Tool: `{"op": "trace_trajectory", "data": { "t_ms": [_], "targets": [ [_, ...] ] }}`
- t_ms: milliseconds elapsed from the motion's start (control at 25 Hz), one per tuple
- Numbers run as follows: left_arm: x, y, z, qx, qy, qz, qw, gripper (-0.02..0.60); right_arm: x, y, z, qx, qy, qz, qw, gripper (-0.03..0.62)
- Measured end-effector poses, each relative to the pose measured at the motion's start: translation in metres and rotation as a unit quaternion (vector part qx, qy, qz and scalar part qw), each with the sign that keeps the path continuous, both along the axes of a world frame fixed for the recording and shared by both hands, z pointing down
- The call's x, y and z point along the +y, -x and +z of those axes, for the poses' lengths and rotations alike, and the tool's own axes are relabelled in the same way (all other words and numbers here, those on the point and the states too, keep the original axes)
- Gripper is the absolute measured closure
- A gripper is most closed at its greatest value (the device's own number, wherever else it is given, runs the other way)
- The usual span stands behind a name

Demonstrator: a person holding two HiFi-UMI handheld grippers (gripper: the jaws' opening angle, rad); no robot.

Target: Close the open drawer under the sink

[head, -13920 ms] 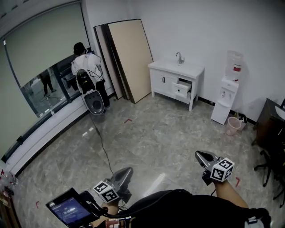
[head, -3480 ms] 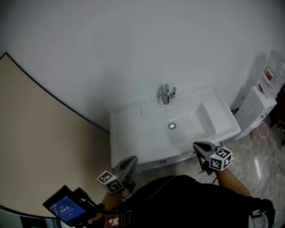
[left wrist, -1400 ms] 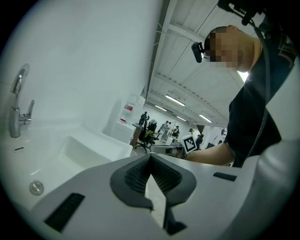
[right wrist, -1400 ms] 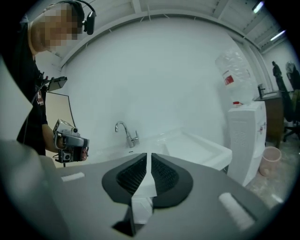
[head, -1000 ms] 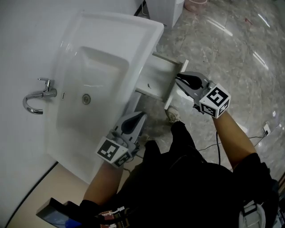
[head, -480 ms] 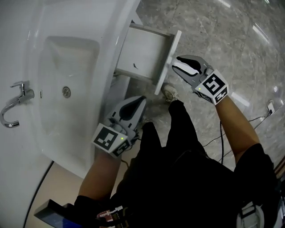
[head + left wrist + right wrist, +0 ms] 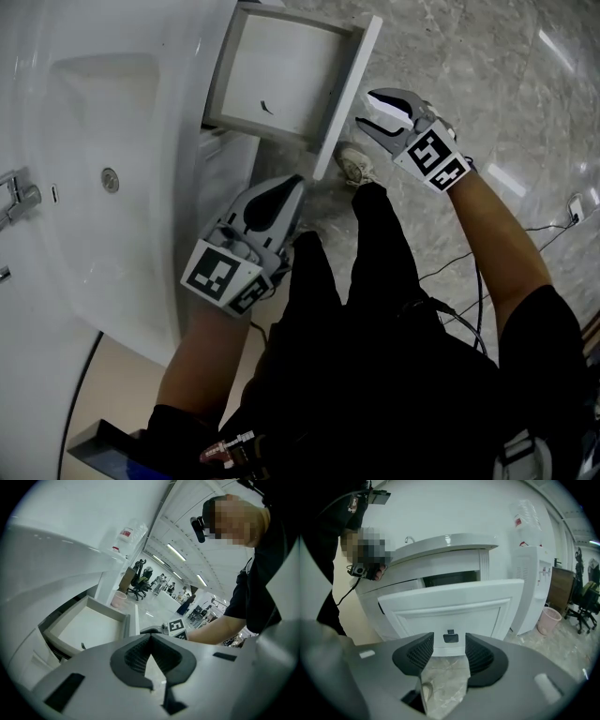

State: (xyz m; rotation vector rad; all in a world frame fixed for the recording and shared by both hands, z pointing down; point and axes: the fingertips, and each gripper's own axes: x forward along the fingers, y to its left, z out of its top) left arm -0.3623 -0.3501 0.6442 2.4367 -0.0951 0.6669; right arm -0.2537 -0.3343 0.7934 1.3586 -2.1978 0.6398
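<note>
Water disp. (image 7: 532,588), pink bin (image 7: 549,619) beside, ofc chairs (image 7: 582,603)

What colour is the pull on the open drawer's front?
The pull is black on the white drawer front; right gripper view shows it best.

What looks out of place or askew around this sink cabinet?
The drawer under the sink stands pulled well out rather than shut. It is bare inside but for one small dark item, too small to identify. Nothing looks spilled or damaged.
</note>
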Motion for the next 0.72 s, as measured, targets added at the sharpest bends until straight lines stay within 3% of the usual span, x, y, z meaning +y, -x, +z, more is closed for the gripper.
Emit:
{"op": "trace_trajectory", "data": {
  "t_ms": [600,720],
  "targets": [
    [0.007,0.0,0.038,-0.007,0.014,-0.012,0.9998,0.583,-0.019,0.01,0.042,0.018,-0.008,-0.028,0.999,0.416],
    [0.007,0.001,0.04,-0.008,0.016,-0.017,0.9997,0.581,-0.022,0.009,0.042,0.025,-0.009,-0.027,0.999,0.459]
  ]
}}
